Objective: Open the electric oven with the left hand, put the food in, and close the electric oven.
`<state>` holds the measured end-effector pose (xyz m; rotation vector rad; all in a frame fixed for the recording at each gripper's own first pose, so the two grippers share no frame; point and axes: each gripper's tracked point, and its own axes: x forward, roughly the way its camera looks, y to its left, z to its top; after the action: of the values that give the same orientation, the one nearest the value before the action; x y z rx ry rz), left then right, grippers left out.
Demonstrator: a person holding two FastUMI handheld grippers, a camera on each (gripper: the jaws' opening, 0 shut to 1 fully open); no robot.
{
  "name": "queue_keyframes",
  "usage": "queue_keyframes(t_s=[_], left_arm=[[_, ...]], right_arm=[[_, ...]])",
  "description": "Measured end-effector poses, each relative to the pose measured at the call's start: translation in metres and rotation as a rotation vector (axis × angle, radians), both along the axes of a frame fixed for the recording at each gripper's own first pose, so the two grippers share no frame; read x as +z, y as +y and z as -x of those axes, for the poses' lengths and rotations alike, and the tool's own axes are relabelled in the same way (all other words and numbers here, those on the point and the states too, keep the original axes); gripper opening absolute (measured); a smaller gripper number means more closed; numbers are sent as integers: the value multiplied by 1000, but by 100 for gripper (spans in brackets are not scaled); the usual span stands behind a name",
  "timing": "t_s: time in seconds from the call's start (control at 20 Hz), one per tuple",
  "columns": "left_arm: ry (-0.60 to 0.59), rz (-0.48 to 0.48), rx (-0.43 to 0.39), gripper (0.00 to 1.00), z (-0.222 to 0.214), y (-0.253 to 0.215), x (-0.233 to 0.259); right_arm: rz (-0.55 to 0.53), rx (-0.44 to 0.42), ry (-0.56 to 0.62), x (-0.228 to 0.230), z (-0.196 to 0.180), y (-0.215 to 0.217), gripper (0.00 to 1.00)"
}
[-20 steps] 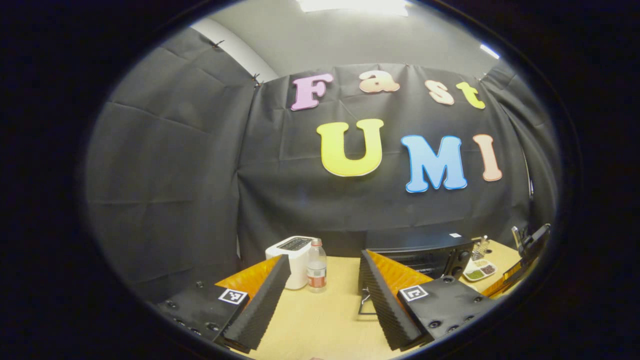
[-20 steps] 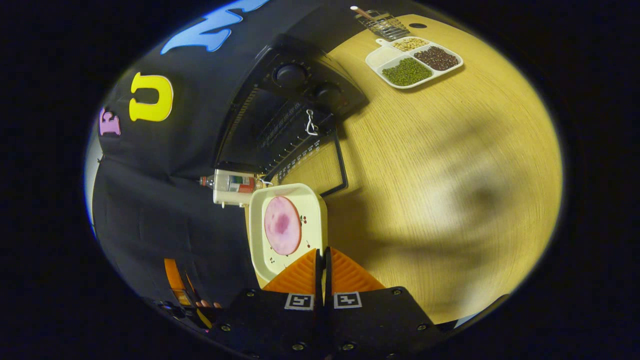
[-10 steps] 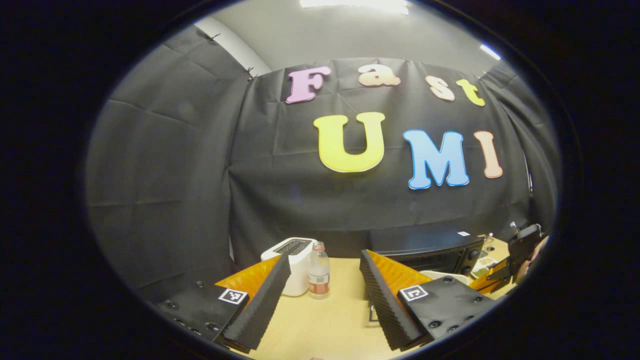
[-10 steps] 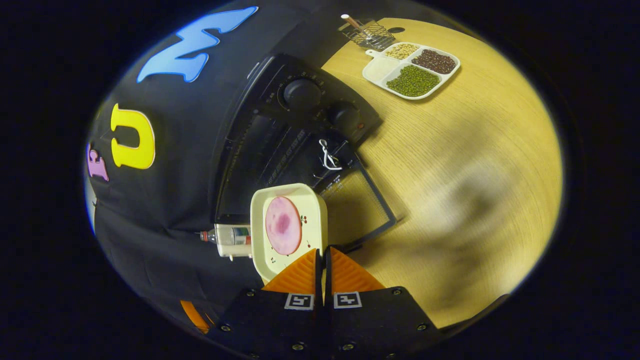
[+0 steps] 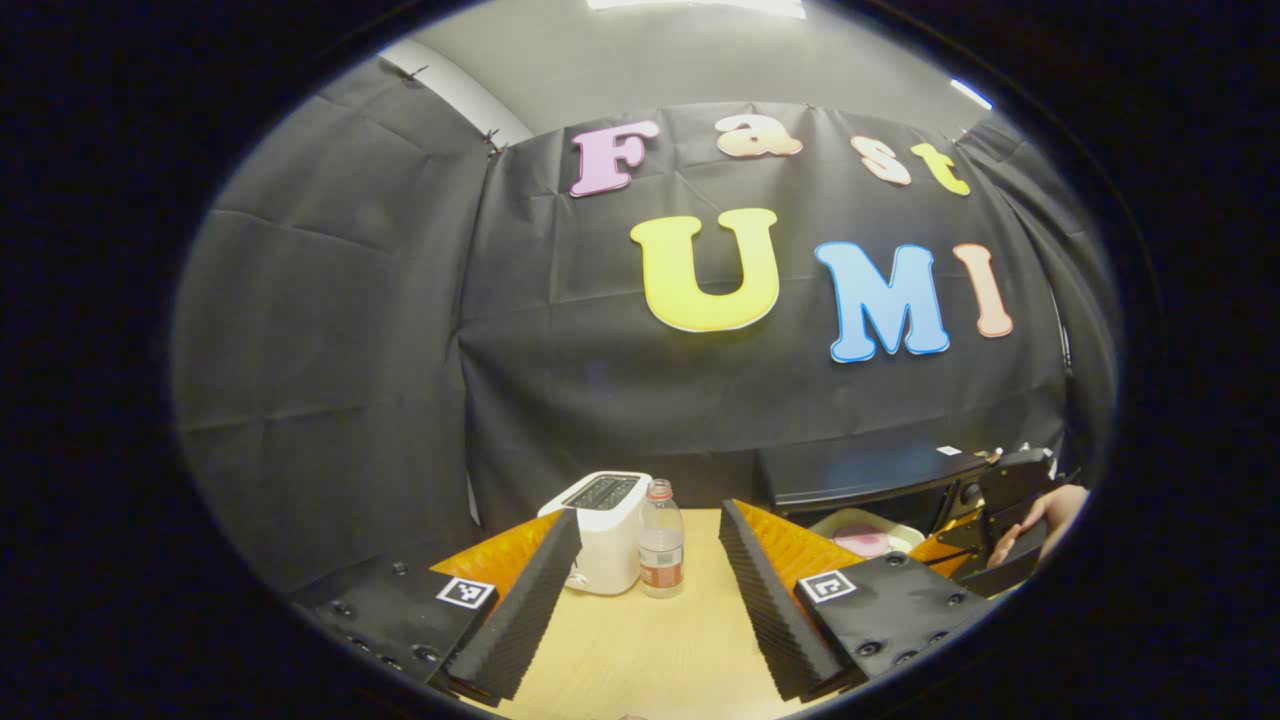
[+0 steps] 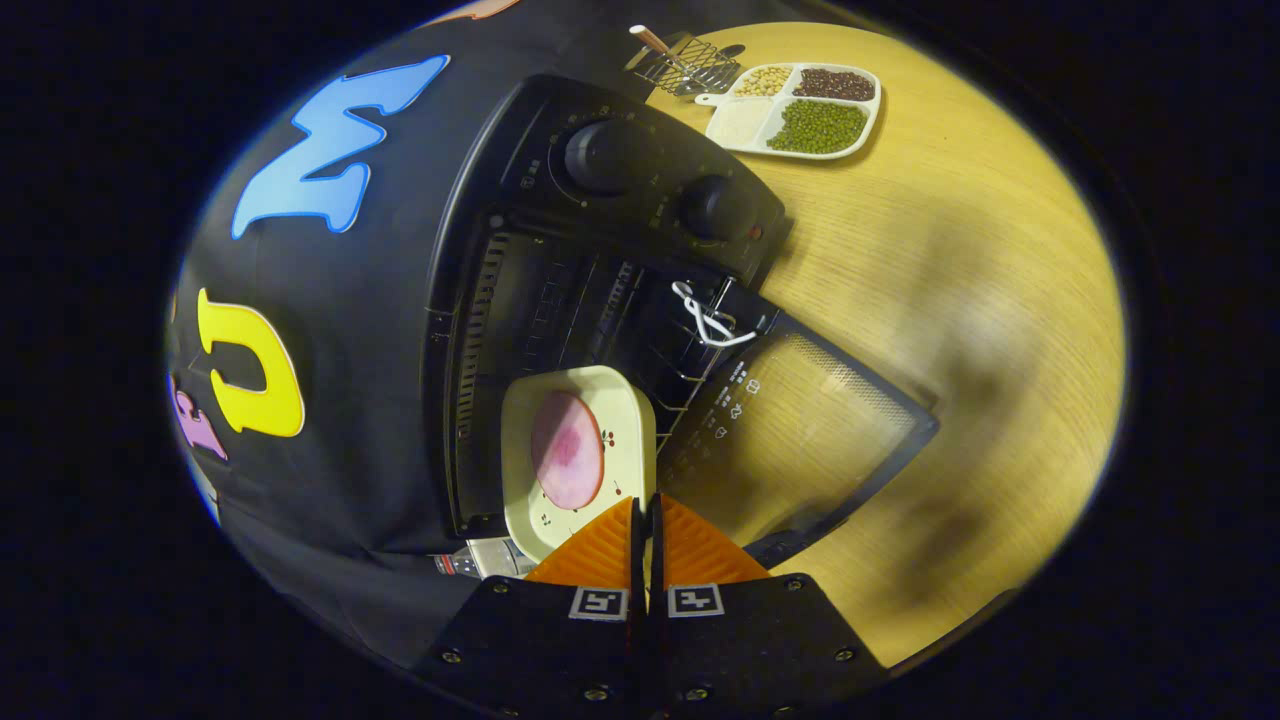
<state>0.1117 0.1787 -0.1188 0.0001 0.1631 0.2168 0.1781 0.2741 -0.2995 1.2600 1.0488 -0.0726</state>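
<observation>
Pinching the plate (image 6: pixel 578 462) by its near rim, our right gripper (image 6: pixel 645 515) is carrying it at the open oven (image 6: pixel 560 300); it looks stiff, light, tippy. Our left gripper (image 5: pixel 645 590) is hanging wide open, empty.

Electric oven (image 6: pixel 560 250): black, two round knobs on control panel, stands on wooden tabletop against booth wall. Door (image 6: pixel 800 440) fully open, hinged down, lying approx. flat w/ glass pane showing wood grain through it; white cord tied at door handle. Wire rack visible in cavity. Food: round pink meat slice (image 6: pixel 567 450) lying flat on cream square plate (image 6: pixel 620 410), plate at oven mouth, over door hinge edge.
</observation>
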Motion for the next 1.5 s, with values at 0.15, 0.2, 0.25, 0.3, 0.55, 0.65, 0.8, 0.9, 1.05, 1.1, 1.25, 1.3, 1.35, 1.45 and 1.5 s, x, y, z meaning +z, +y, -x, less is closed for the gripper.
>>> queue_keyframes(t_s=[0.15,0.2,0.25,0.3,0.55,0.65,0.8,0.9,1.05,1.1,1.25,1.3,1.35,1.45,1.5], left_arm=[[11,-14,3,95,2,4,1],[14,-18,7,97,1,6,1],[17,-20,10,99,1,8,2],[17,-23,12,90,4,9,2],[28,-21,44,95,11,19,-1],[33,-22,43,95,12,20,-1],[30,-25,52,95,15,25,-2],[33,-14,55,95,15,23,-4],[30,-14,36,99,16,13,-2],[28,-18,24,99,15,7,-1],[15,-20,-2,99,14,-7,3],[8,-10,-7,95,14,-13,4],[4,3,-13,97,13,-20,4],[5,32,-38,99,13,-36,0],[7,48,-57,99,13,-47,-1]], right_arm=[[-20,-87,3,-4,-18,5,1],[-5,-119,-9,-6,-26,2,1],[7,-143,-24,-7,-33,-1,1],[20,-167,-34,-8,-41,-4,1],[58,-266,-26,-15,-65,-17,1],[75,-286,-36,-15,-70,-18,1],[30,-275,-34,-13,-70,-10,4],[5,-256,-47,-8,-69,-10,11],[-43,-235,-115,10,-66,2,36],[-33,-216,-107,10,-61,3,51],[-23,-159,-128,20,-43,-1,97],[-15,-134,-138,24,-37,-4,97],[-5,-109,-153,29,-31,-8,97],[22,-57,-184,39,-18,-18,97],[36,-39,-210,44,-12,-24,97]])
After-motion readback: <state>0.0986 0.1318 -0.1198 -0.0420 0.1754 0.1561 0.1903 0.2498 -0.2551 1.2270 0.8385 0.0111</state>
